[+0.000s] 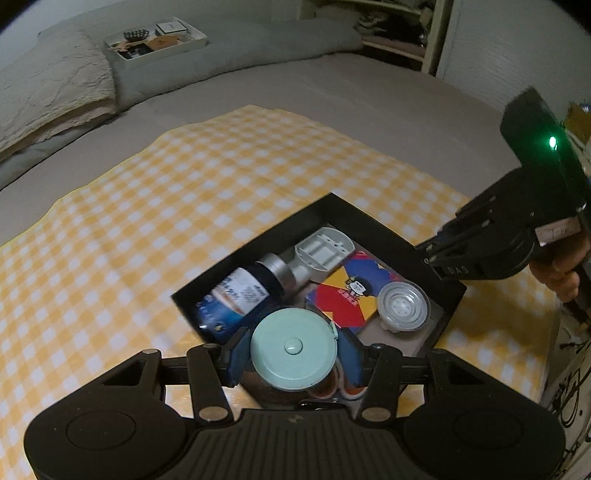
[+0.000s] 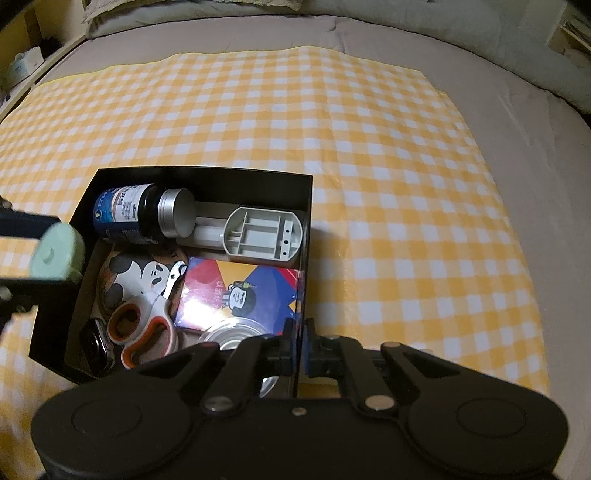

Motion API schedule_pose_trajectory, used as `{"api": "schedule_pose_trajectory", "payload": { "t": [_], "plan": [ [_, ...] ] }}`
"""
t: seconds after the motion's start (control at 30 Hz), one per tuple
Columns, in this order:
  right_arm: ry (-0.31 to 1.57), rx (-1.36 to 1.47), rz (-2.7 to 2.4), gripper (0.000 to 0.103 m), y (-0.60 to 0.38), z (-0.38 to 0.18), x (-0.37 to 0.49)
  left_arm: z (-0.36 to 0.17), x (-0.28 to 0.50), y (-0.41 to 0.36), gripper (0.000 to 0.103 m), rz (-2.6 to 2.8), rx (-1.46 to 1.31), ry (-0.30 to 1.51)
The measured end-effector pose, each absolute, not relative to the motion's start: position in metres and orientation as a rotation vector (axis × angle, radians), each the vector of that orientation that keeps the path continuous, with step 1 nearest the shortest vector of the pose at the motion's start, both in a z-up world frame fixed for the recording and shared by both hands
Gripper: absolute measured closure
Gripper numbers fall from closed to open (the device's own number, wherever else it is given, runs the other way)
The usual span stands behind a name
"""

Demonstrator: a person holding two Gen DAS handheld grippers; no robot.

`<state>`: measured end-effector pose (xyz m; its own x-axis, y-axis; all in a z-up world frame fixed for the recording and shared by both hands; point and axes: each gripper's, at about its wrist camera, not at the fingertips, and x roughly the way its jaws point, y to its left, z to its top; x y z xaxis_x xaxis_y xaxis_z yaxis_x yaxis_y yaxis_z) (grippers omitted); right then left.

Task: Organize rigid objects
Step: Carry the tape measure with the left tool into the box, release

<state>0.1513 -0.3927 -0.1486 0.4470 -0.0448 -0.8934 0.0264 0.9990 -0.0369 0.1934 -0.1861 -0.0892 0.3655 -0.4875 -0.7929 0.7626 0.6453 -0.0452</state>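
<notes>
My left gripper [image 1: 293,350] is shut on a round mint-green tape measure [image 1: 293,349] and holds it above the near corner of a black box [image 1: 388,229]; the tape measure also shows in the right wrist view [image 2: 57,254]. My right gripper [image 2: 300,345] is shut on the black box's wall [image 2: 304,280]. The box holds a dark blue bottle [image 2: 129,214], a grey plastic holder [image 2: 264,236], a colourful card box [image 2: 240,291], a clear round lid [image 1: 402,306], orange-and-white scissors [image 2: 147,332], a cartoon-mouse disc [image 2: 147,273] and a smartwatch [image 2: 96,343].
The box sits on a yellow-and-white checked cloth [image 2: 369,155] spread over a grey bed [image 1: 332,92]. A pillow [image 1: 48,92] and a white tray of small items [image 1: 157,40] lie at the bed's far end. Shelves [image 1: 399,29] stand beyond.
</notes>
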Motion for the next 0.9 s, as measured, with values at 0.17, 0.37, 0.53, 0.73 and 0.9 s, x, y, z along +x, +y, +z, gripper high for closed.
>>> {"api": "schedule_pose_trajectory", "payload": {
  "t": [0.17,0.37,0.53,0.73,0.9],
  "plan": [
    [1.106,-0.005,-0.048,0.099,-0.393,-0.149,0.152,-0.102,0.193,-0.202,0.051,-0.815,0.408,0.892],
    [1.106,-0.016,-0.041,0.099,-0.394,-0.148,0.152,-0.113,0.200,-0.210,0.051,-0.769,0.447,0.904],
    [1.105,-0.019,-0.033,0.099,-0.394,-0.148,0.150,-0.119,0.205,-0.209,0.038,-0.737,0.470,0.909],
    [1.105,-0.024,-0.031,0.099,-0.393,-0.148,0.150,-0.119,0.203,-0.209,0.028,-0.747,0.467,0.897],
    [1.105,-0.024,-0.031,0.099,-0.393,-0.148,0.151,-0.118,0.199,-0.210,0.022,-0.760,0.457,0.907]
  ]
}}
